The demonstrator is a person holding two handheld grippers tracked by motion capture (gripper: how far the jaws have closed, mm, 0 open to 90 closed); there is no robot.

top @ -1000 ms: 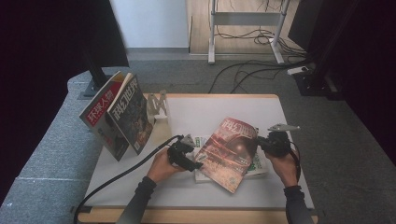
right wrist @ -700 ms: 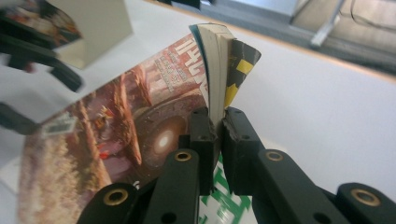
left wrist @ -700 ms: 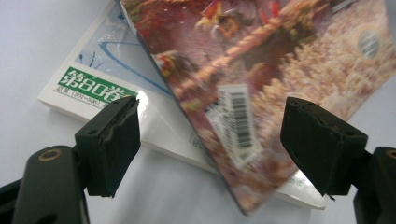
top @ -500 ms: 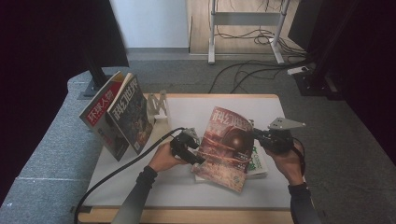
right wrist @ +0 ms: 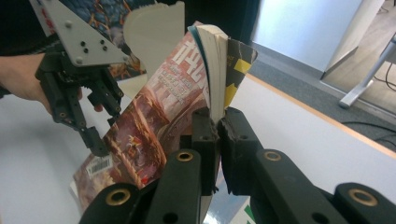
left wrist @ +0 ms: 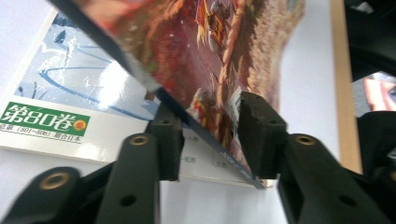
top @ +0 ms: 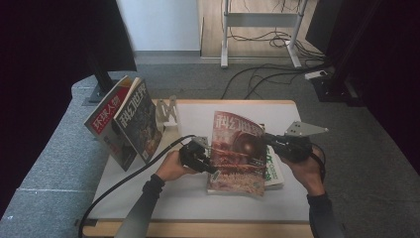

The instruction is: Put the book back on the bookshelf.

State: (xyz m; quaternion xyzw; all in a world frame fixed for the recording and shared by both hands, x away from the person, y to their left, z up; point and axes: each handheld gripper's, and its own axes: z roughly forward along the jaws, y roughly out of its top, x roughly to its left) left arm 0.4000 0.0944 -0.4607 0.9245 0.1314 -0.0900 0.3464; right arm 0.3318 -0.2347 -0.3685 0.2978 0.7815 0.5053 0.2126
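A: Why do we see the red magazine [top: 236, 151] tilted up mid-frame in the high view?

B: We read it as a lift. The right gripper [top: 271, 140] has its jaws clamped tight on the magazine's right edge, raising it off the white-and-green book [top: 273, 168] lying flat on the table [top: 198, 198]. Probably headed for the rack [top: 167, 111] with the two upright magazines [top: 124, 121] at left, though that's our guess.

A: And the left gripper [top: 210, 166]?

B: Steadying the lower left edge, we think. In the left gripper view its jaws have just been closing, and the magazine's edge [left wrist: 205, 140] runs between the two fingers [left wrist: 259, 135]. The far pad looks against the cover, the near one just beside it; we can't tell if it's a firm pinch.

A: Right gripper view?

B: The magazine's edge drops straight into the gap between the pressed-together fingers [right wrist: 205, 140], pages fanning above them.
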